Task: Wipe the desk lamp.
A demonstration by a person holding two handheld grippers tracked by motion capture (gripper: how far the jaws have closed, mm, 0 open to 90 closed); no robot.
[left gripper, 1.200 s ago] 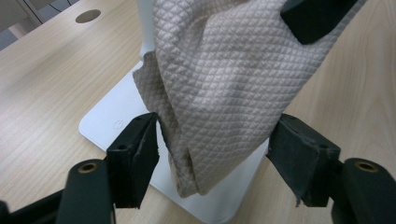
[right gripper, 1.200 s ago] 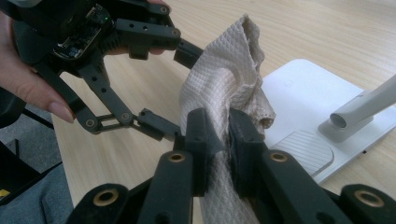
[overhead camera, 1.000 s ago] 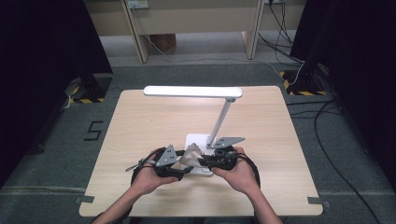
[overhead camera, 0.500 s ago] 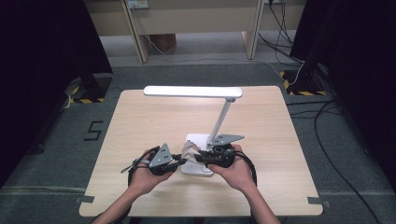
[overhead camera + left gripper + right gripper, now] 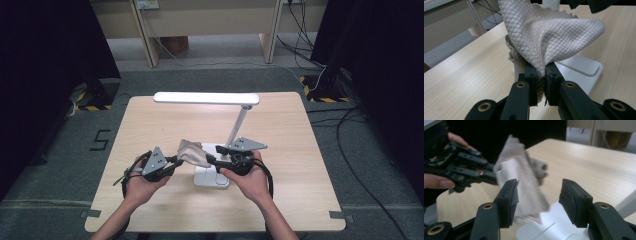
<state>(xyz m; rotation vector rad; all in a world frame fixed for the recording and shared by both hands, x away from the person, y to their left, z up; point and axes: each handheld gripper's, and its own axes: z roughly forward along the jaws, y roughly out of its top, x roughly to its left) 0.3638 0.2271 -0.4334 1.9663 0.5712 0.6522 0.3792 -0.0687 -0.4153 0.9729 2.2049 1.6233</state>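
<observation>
A pale waffle-weave cloth (image 5: 192, 153) hangs in the air above the table, pinched in my left gripper (image 5: 176, 161). In the left gripper view the black jaws are shut on the cloth (image 5: 549, 32) at its lower fold, gripper (image 5: 541, 75). My right gripper (image 5: 210, 160) is just right of the cloth, over the lamp base (image 5: 212, 175). In the right gripper view its jaws stand wide apart, gripper (image 5: 537, 197), with the cloth (image 5: 522, 185) hanging beyond them, apart from both pads. A white desk lamp (image 5: 206, 98) stands mid-table, its thin arm (image 5: 237, 125) rising from the base.
The wooden table (image 5: 150, 125) has bare room behind and to both sides of the lamp. Cables (image 5: 360, 165) run over the grey floor at the right. Desk legs (image 5: 150, 40) stand beyond the table's far edge.
My left gripper has drawn the cloth up and leftward. The right gripper let go of it and now stands open beside it.
</observation>
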